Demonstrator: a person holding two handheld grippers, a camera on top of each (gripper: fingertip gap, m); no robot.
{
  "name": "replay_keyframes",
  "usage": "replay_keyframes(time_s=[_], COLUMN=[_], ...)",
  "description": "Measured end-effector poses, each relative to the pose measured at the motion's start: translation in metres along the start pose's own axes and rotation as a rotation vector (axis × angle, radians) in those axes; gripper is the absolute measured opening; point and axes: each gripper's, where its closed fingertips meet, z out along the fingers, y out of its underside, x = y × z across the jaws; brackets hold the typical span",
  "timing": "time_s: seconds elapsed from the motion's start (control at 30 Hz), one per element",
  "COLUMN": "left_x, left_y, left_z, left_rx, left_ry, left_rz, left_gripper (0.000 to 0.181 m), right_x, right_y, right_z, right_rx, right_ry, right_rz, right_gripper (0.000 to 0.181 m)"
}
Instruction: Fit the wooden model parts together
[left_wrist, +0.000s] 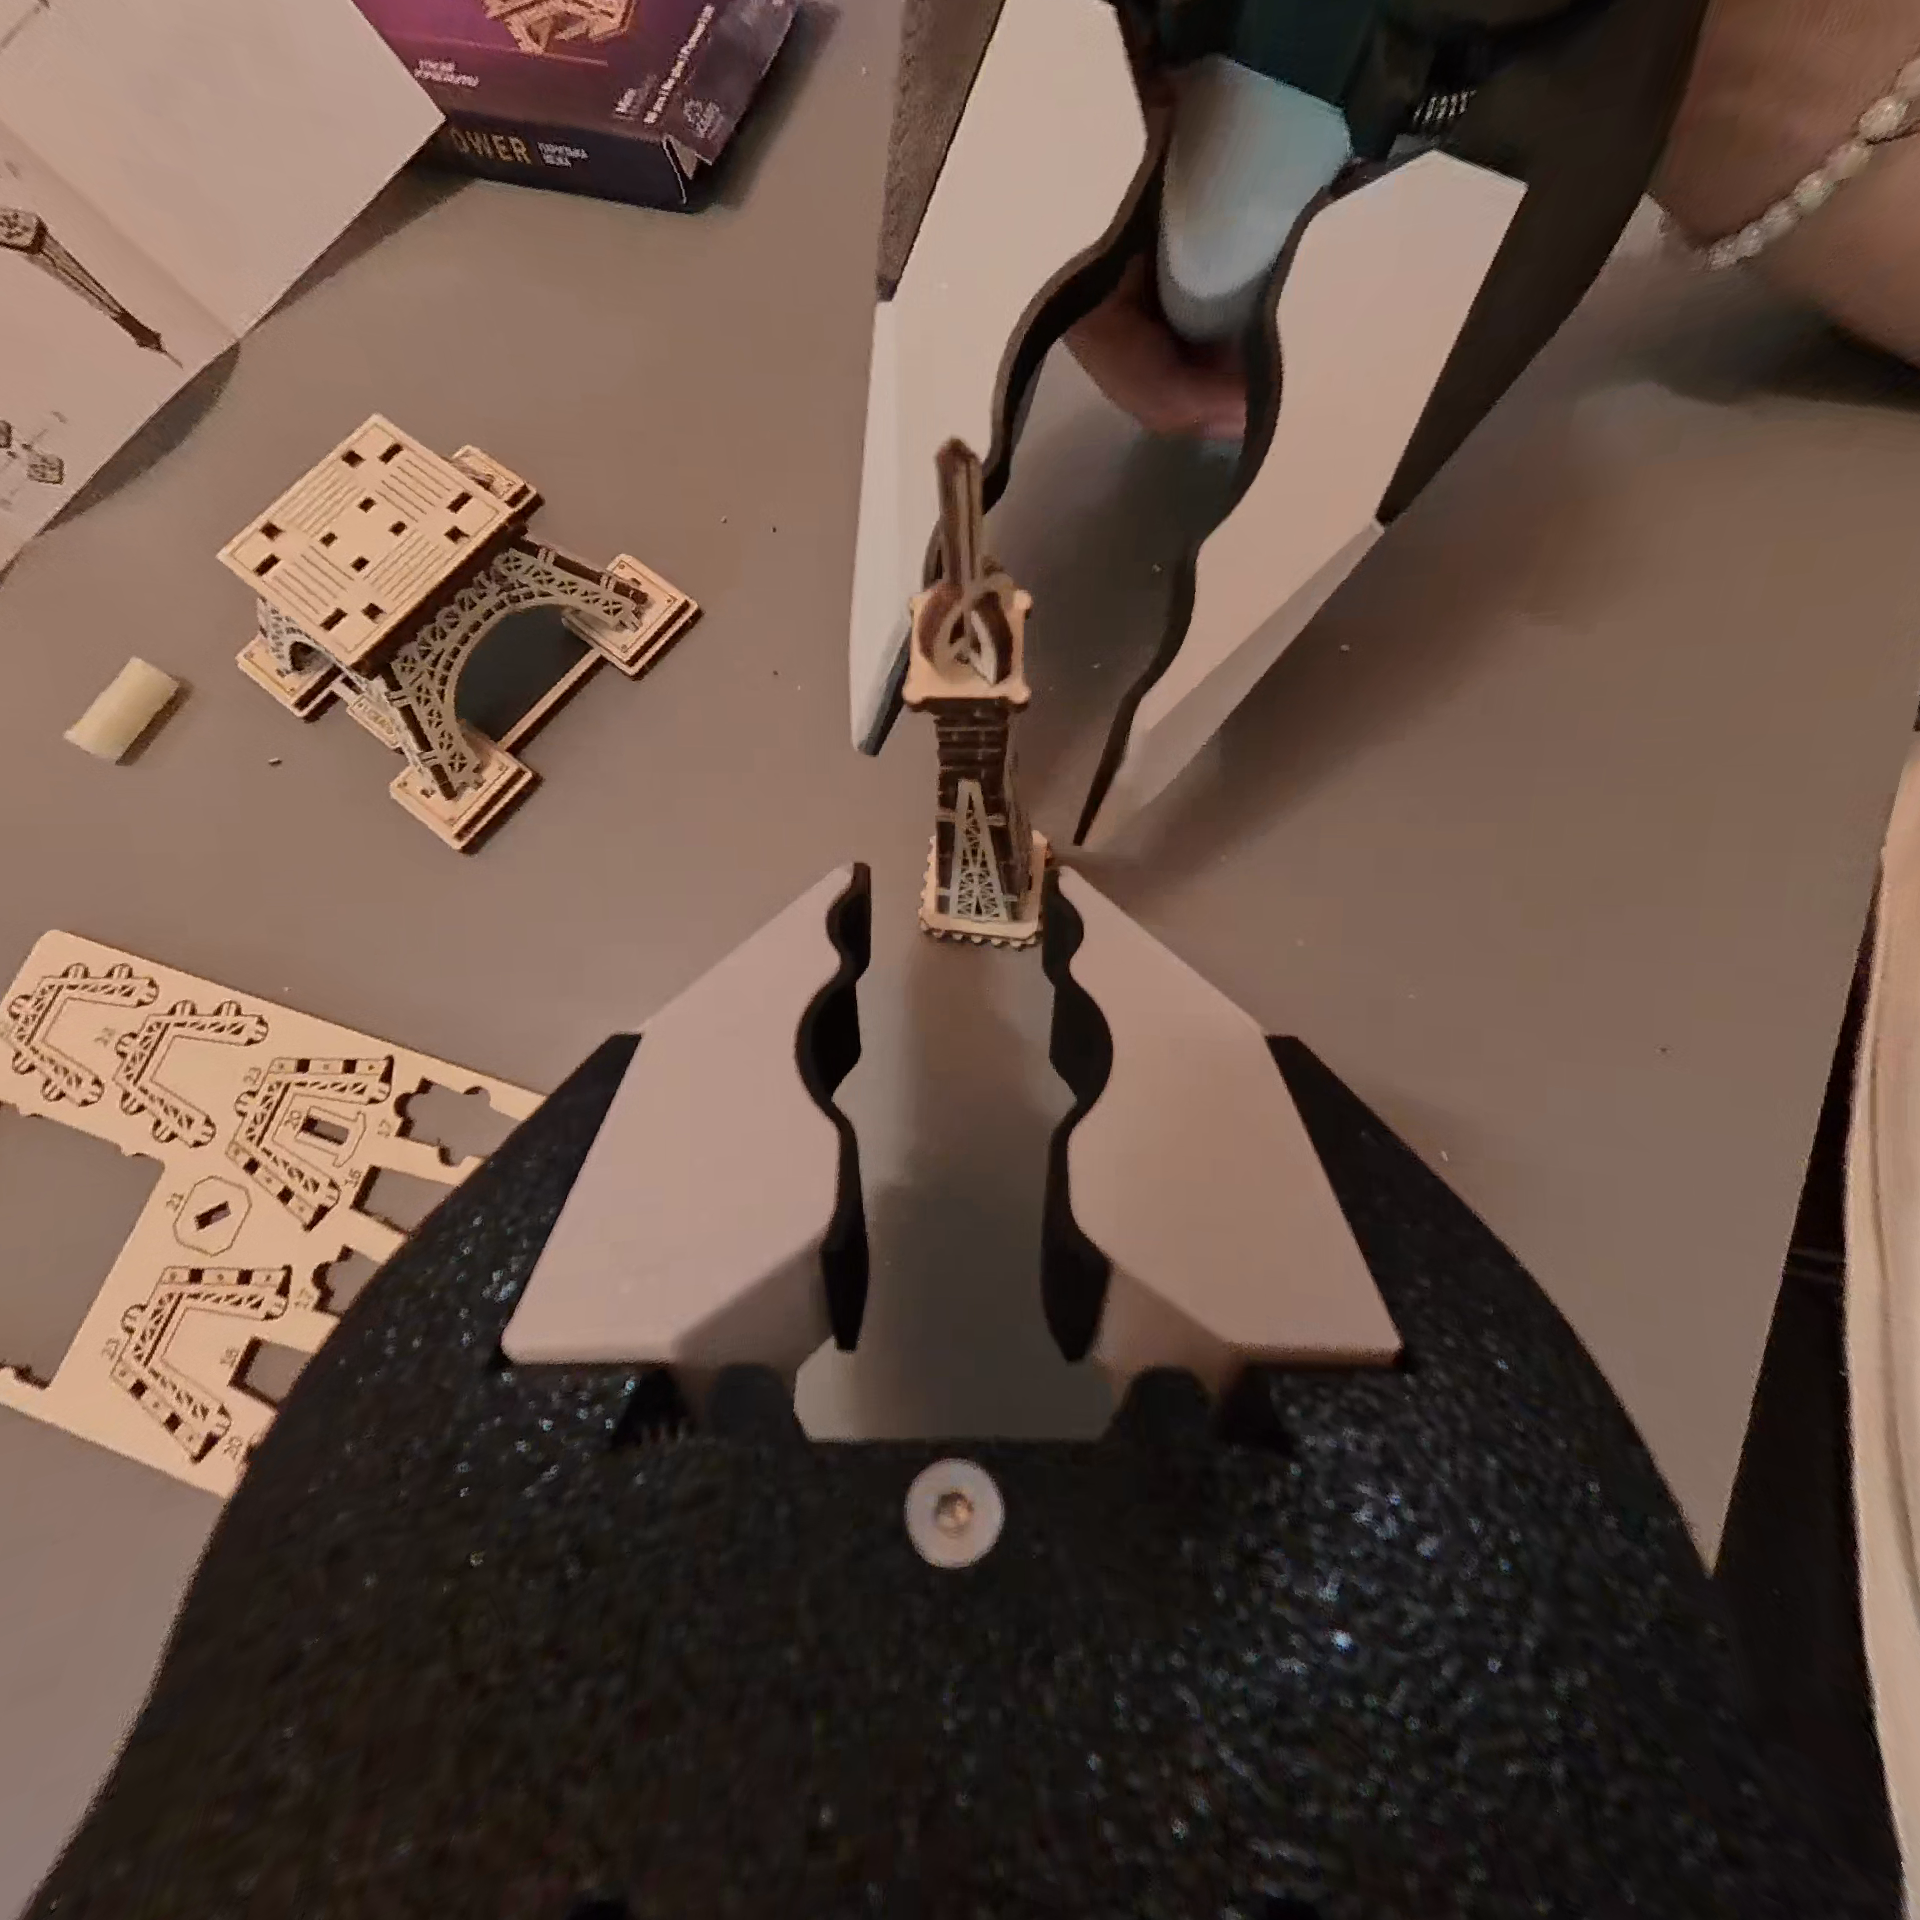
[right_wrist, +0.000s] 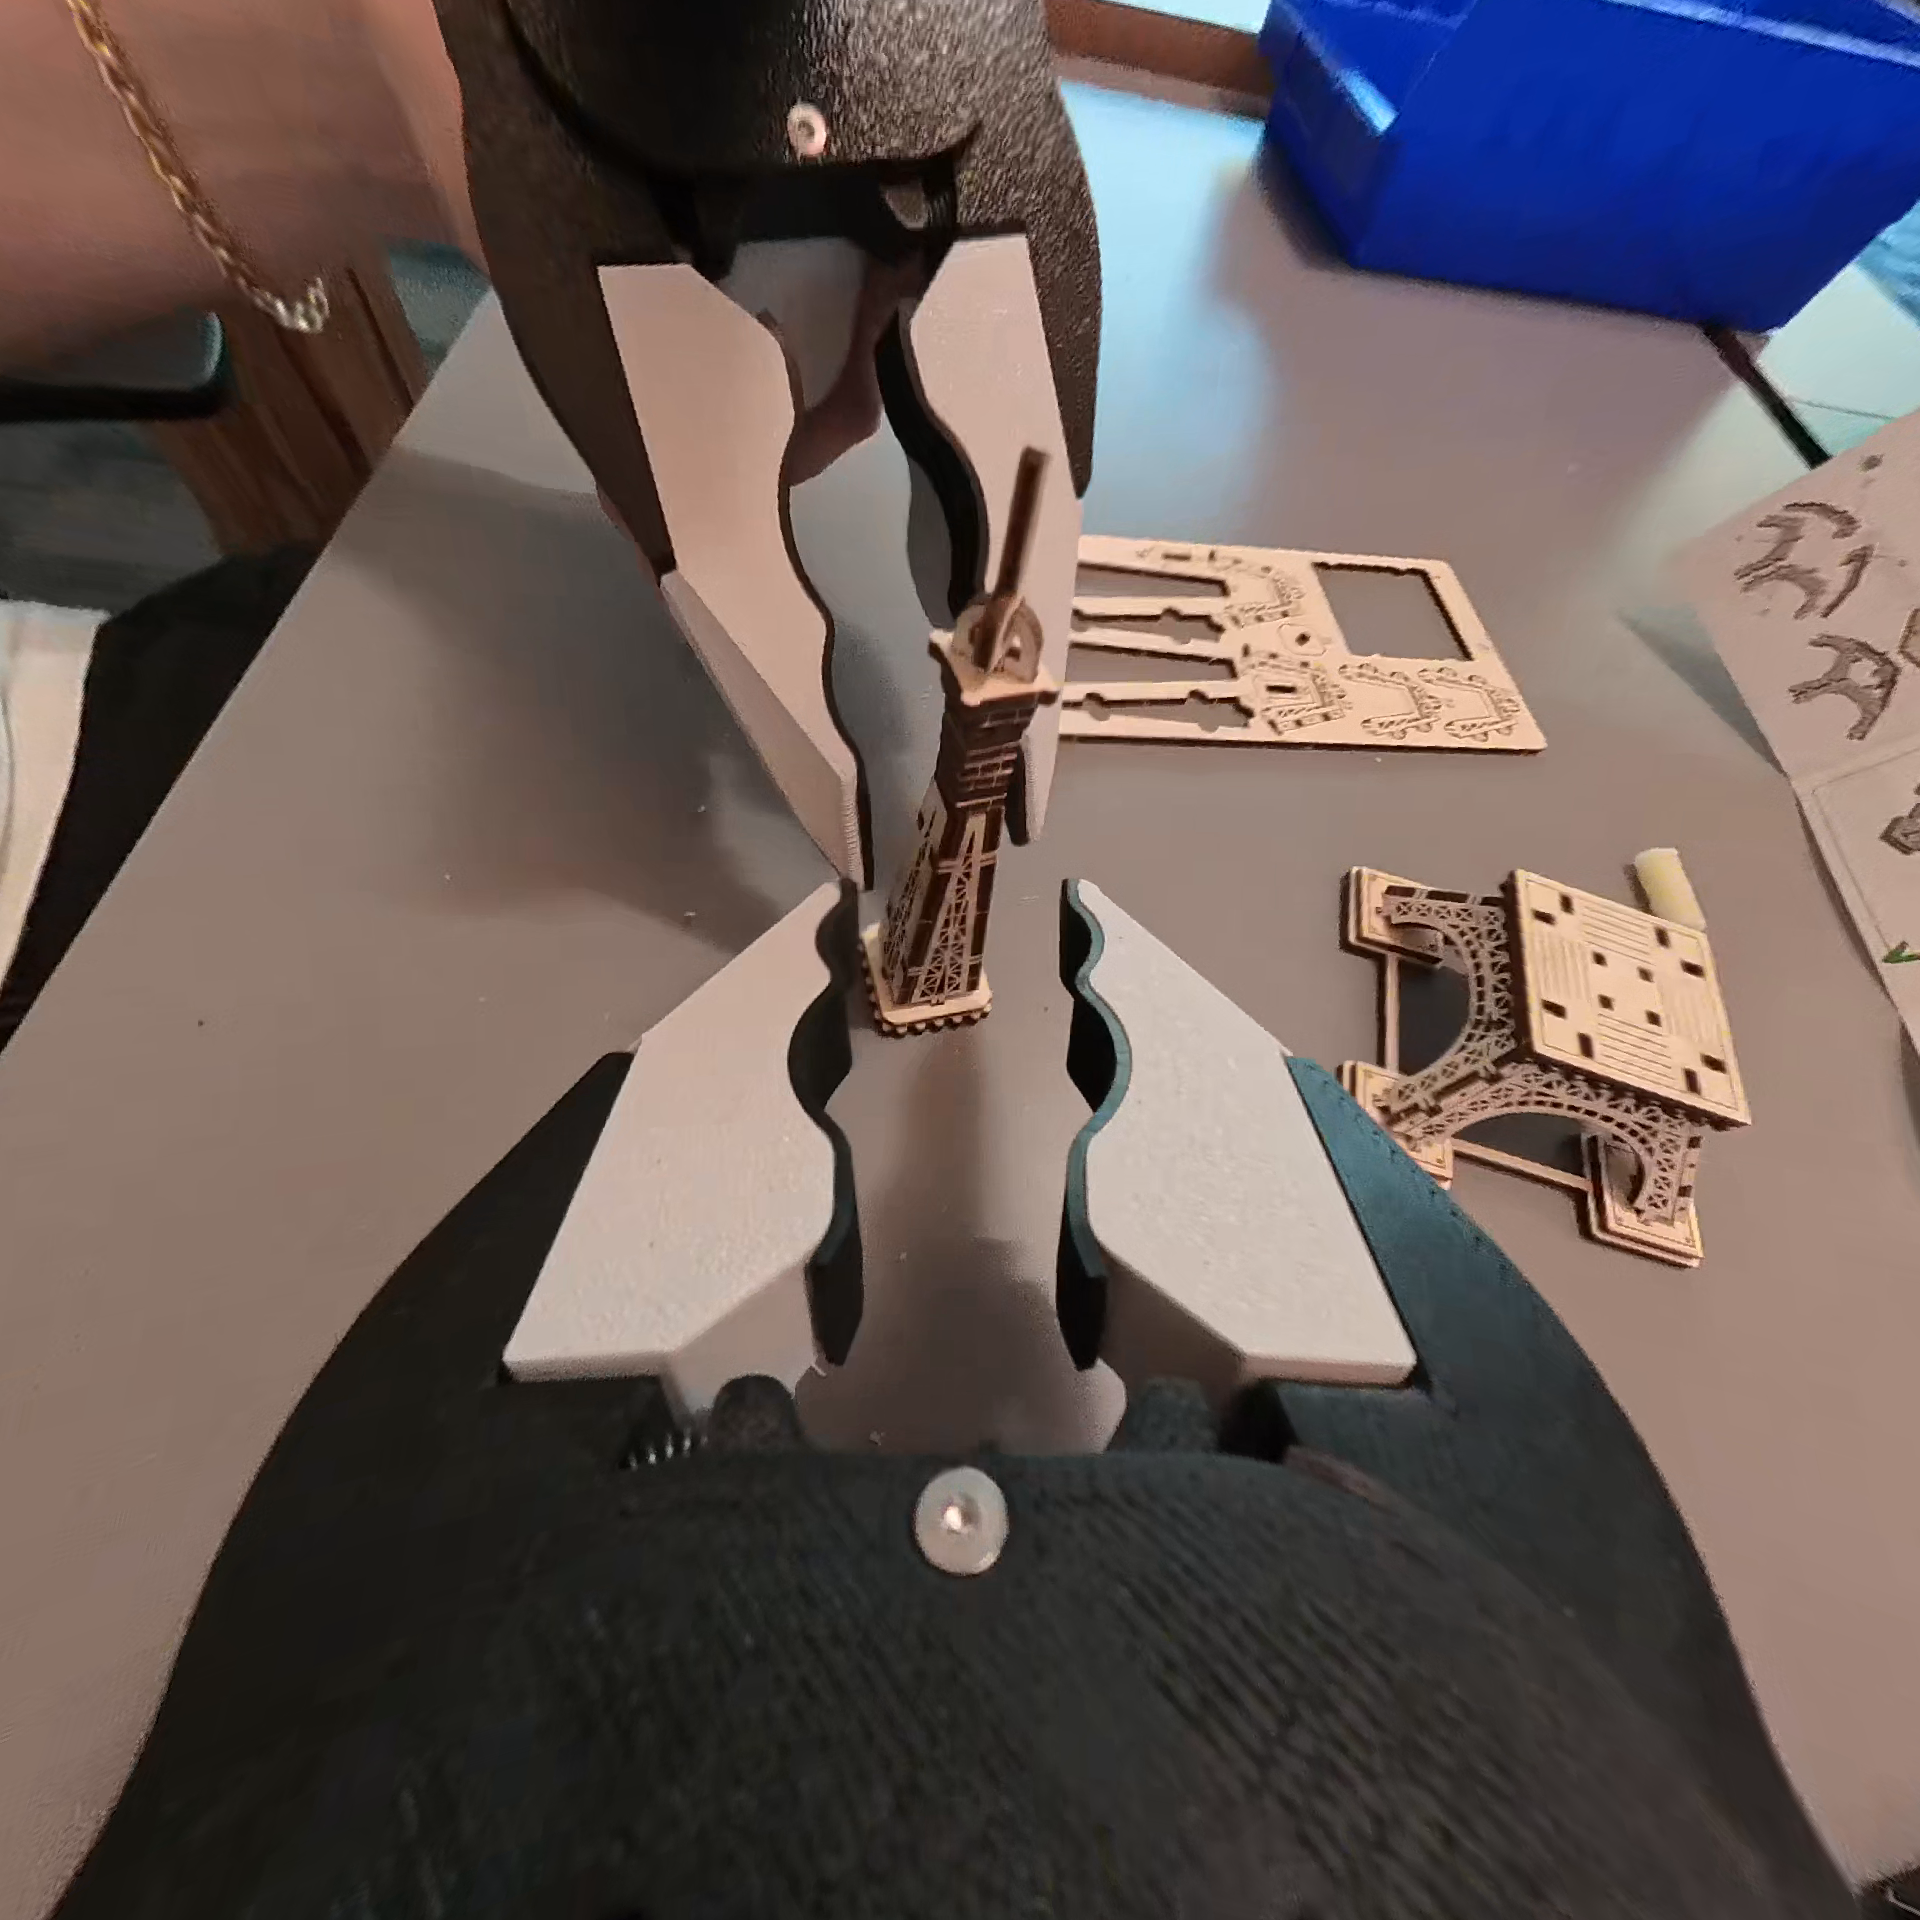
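The wooden tower spire (left_wrist: 977, 769) stands upright on the tabletop (left_wrist: 1455, 935), just ahead of the parted, empty left gripper (left_wrist: 956, 883) and right gripper (right_wrist: 961, 899).

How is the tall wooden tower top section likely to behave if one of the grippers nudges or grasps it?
The tower top section stands tall on a small square foot, so a sideways nudge would probably tip it. Its thin lattice walls and slender spire look fragile, so a hard squeeze might crack them. It is likely very light and would skid on the smooth table.
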Motion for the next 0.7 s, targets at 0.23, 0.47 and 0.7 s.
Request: replay_keyframes(time_s=[0.23, 0.47, 0.7], left_x=[-0.0022, -0.0033, -0.0040], left_y=[-0.0045, -0.0050, -0.0038], left_z=[0.0070, 0.0094, 0.0105], left_rx=[0.032, 0.003, -0.110], left_ry=[0.003, 0.045, 0.058], left_rz=[0.041, 0.043, 0.026], left_gripper=[0.015, 0.013, 0.014], right_x=[0.0034, 0.0064, 0.0068], right_y=[0.0036, 0.0053, 0.0076], right_z=[0.0043, 0.0045, 0.0054], right_rx=[-0.033, -0.019, 0.005], right_ry=[-0.013, -0.054, -0.130], right_rz=[-0.021, 0.037, 0.080], right_gripper=[0.014, 0.013, 0.013])
